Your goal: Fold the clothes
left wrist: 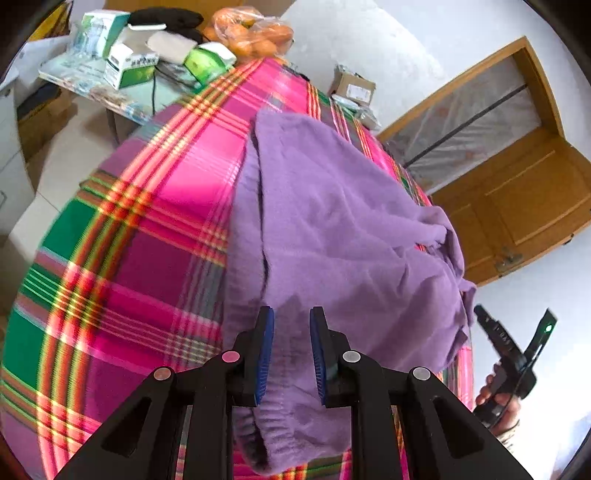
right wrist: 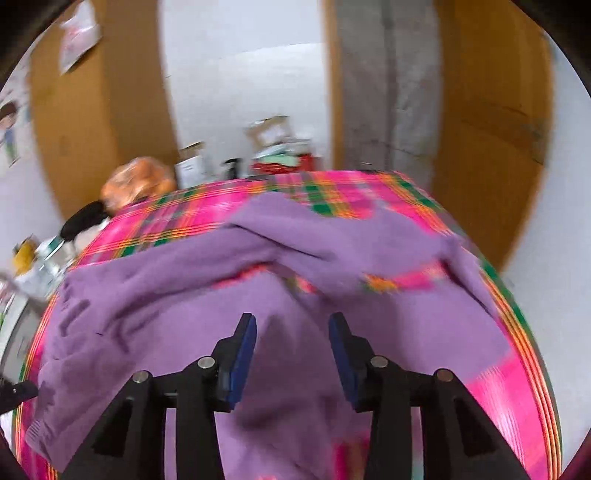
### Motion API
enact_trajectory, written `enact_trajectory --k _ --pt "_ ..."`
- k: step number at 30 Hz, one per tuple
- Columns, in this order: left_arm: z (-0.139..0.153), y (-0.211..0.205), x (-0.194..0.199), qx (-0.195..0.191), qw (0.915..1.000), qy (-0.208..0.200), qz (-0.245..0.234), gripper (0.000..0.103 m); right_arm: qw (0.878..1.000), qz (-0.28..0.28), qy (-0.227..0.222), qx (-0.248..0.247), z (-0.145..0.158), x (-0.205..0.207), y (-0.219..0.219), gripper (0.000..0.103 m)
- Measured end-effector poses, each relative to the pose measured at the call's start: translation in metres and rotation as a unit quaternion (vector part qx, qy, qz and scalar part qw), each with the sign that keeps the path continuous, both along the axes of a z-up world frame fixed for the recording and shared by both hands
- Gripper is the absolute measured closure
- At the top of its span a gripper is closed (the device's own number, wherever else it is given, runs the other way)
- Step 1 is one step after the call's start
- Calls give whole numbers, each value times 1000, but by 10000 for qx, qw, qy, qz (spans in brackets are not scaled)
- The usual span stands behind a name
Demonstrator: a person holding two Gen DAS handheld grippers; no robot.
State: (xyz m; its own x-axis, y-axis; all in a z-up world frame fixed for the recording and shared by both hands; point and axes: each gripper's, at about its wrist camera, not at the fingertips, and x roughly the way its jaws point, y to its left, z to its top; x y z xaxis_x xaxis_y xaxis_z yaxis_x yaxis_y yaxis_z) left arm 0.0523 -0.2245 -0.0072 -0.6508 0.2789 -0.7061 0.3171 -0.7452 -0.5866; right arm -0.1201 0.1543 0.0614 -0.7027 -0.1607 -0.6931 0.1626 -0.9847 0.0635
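Note:
A purple fleece garment (left wrist: 332, 229) lies spread and partly folded over on a table covered with a pink, green and yellow plaid cloth (left wrist: 147, 229). My left gripper (left wrist: 291, 314) is open just above the garment's near hem, nothing between its blue pads. In the right wrist view the same garment (right wrist: 184, 295) fills the lower frame on the plaid cloth (right wrist: 509, 387). My right gripper (right wrist: 291, 319) is open above it and empty. The right gripper also shows in the left wrist view (left wrist: 517, 354), held in a hand off the table's right edge.
A side table (left wrist: 92, 88) with boxes, a black item and a bag of oranges (left wrist: 251, 33) stands beyond the far left. A cardboard box (left wrist: 351, 86) sits at the far edge. A wooden door (left wrist: 517, 184) is at the right.

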Motion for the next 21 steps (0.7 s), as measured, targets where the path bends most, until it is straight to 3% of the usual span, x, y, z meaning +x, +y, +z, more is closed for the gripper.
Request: enact_trajectory --k 3,7,11,14,21 --pt "-5 -5 -1 52 9999 -93 70 83 9974 656 -294 8 -4 -32 -29 53" --pt "-8 -11 -2 157 9998 -132 64 82 9864 1412 -804 238 -21 -63 -70 53" --pt "-7 -12 -9 96 9998 -177 -19 82 9774 1690 -1042 722 -38 -79 -96 52" --pt "-6 -12 -13 73 9998 -182 -53 81 9735 1776 -1260 705 -47 -87 -98 51" --pt "-7 -14 -18 100 9998 -166 -70 81 9712 1864 -1163 925 -46 -77 -104 53"
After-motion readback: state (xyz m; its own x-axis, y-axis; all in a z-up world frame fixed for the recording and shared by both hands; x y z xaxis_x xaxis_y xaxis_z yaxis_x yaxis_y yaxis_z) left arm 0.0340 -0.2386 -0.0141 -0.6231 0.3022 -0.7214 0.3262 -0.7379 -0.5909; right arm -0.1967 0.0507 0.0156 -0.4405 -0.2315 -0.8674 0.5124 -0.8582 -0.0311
